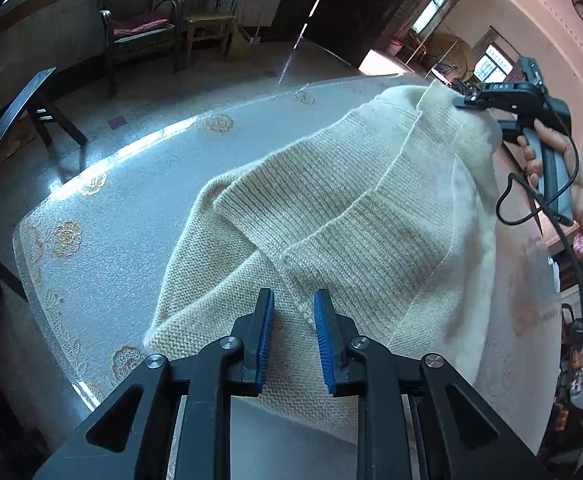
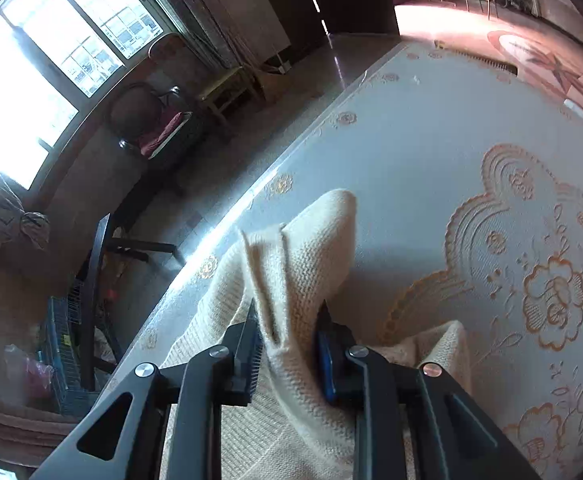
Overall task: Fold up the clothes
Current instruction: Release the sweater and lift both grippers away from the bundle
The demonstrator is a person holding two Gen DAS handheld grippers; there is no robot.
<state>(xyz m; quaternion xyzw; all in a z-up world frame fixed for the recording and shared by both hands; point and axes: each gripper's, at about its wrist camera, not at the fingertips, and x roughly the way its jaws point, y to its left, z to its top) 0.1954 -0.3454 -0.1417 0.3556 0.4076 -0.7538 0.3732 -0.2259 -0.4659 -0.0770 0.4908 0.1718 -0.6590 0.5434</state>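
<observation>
A cream knit sweater [image 1: 351, 208] lies partly folded on a table covered with a floral cloth [image 1: 131, 200]. My left gripper [image 1: 293, 300] is open, its blue pads hovering over the sweater's near edge with the knit lying below the gap. At the upper right of the left wrist view, my right gripper [image 1: 461, 102], held by a hand [image 1: 551, 168], is shut on the sweater's far edge and lifts it off the table. In the right wrist view the right gripper [image 2: 287, 310] pinches a bunched fold of the sweater [image 2: 303, 248], which stands up above the table [image 2: 411, 152].
The table's far edge [image 1: 219, 112] runs along a bare floor. Beyond it stand an armchair with a red cushion [image 1: 139, 28], a wooden stool [image 1: 207, 28] and a dark chair [image 1: 31, 108]. A black cable [image 1: 531, 200] hangs from the right gripper.
</observation>
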